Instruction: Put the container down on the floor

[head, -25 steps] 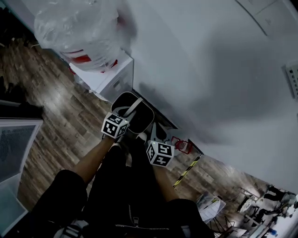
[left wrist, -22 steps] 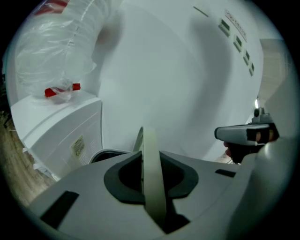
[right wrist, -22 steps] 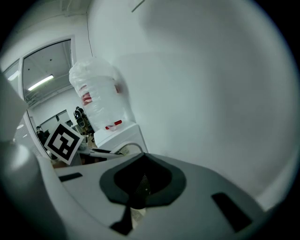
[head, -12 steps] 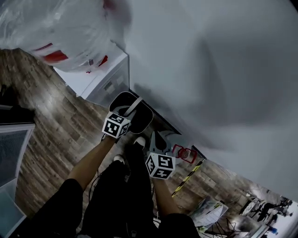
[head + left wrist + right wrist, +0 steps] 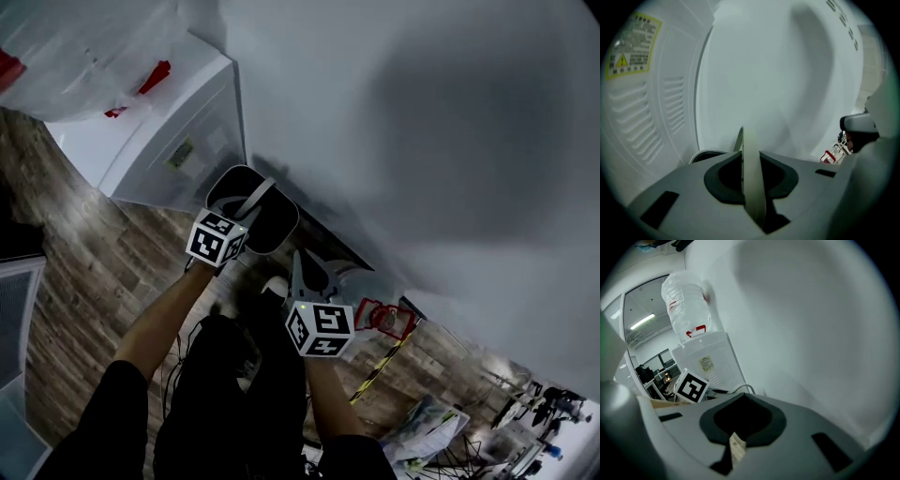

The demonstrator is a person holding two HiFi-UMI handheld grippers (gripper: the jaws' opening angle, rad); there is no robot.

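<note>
Evidently the two grippers have been drawn apart over the last second. The right gripper (image 5: 736, 442) is now held clear of the container (image 5: 277, 225), its jaws closed, with only a small pale scrap (image 5: 737, 452) seen at their seam; what it is cannot be told. The container is left hanging by its pale handle (image 5: 751, 173), on which the left gripper (image 5: 242, 217) is clamped tight. It has been carried nearer the water dispenser (image 5: 159, 131), close to the wall and over the wooden floor (image 5: 84, 281) — the lowering is judged still to be done.
</note>
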